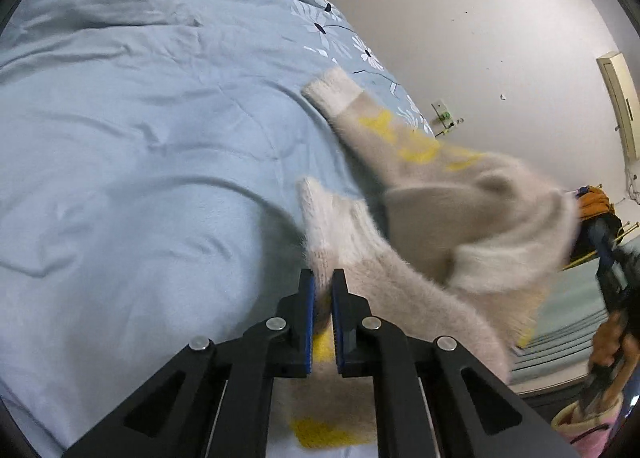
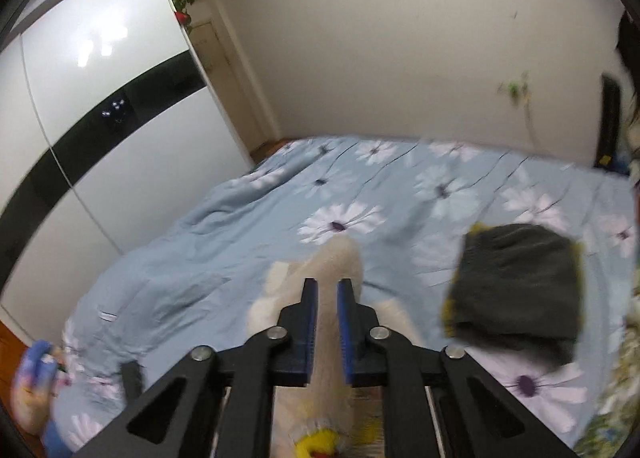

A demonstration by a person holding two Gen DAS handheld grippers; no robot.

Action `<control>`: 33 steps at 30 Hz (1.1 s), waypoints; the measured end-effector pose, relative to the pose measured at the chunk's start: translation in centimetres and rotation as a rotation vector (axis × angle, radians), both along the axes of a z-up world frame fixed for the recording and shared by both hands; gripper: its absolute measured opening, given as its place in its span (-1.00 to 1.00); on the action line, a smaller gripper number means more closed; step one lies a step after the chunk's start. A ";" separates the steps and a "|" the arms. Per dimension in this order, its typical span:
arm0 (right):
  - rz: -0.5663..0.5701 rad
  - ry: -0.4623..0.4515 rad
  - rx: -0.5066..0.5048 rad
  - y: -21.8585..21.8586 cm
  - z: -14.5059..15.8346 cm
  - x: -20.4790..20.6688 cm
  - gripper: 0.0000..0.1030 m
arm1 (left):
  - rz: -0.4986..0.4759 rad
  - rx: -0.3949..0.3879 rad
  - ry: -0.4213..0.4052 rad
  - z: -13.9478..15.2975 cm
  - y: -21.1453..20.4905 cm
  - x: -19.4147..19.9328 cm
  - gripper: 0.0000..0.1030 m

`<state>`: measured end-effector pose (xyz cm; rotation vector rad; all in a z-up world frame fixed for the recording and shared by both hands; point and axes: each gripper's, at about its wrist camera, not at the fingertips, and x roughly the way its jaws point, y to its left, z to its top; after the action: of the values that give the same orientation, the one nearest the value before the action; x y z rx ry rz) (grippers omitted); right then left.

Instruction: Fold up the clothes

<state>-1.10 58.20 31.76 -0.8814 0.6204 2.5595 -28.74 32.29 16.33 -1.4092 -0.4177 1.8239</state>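
left gripper (image 1: pixel 323 290): I am pinching a fuzzy edge of the sweater (image 1: pixel 440 218) between the blue pads, jaws nearly together with cloth in the gap
right gripper (image 2: pixel 327 298): I am clamping another part of the same sweater, cream fabric filling the narrow gap between the fingers
where: the sweater is hanging between my two grippers above the bed (image 1: pixel 140 138), its two cuffs trailing toward the quilt
axis: the sleeves are running away from me, cuffs pointing at the far side of the bed; the body's own long axis I cannot tell, it is bunched and blurred
risk, slip: the pile is thick and slick, so a shallow bite is likely to creep out if I am pulling the grippers apart hard
risk, skew: uneven holds are apt to lay the sleeves crooked
risk, neighbour: a dark folded garment (image 2: pixel 516 290) is lying near on the right; swinging cloth could be dragging it open
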 end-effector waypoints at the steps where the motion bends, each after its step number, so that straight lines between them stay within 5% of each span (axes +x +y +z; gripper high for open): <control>1: -0.019 0.011 0.012 0.4 0.5 1.4 -0.80 | -0.001 -0.011 0.018 1.5 0.7 -2.1 -0.84; 2: -0.032 0.008 0.008 0.7 0.2 2.3 -0.80 | -0.004 -0.029 0.040 2.8 1.3 -2.1 -0.82; 5: -0.054 -0.017 -0.061 1.5 -2.8 3.4 -0.80 | -0.019 -0.052 0.100 3.7 -1.2 1.7 -0.35; 8: -0.039 -0.019 -0.103 1.5 -4.9 4.0 -0.80 | -0.038 -0.044 0.134 0.6 -2.5 6.8 0.01; 11: -0.019 -0.027 -0.123 1.1 -6.6 4.6 -0.73 | -0.031 -0.035 0.060 -1.7 -4.7 8.7 0.17; 16: 0.001 -0.023 -0.145 0.4 -9.1 6.3 -0.73 | -0.017 -0.006 -0.074 -5.5 -8.2 11.6 0.20; 25: -0.031 -0.018 -0.209 0.4 -12.1 9.4 -0.73 | 0.036 0.246 -0.441 -9.4 -11.9 11.2 0.20; 33: -0.014 -0.025 -0.246 -0.5 -13.4 9.5 -0.73 | 0.035 0.360 -0.554 -9.7 -10.1 12.1 0.21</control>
<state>8.39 57.74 18.37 -0.9812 0.9447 2.4912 -16.61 22.24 6.58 -1.6320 -1.0014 1.2726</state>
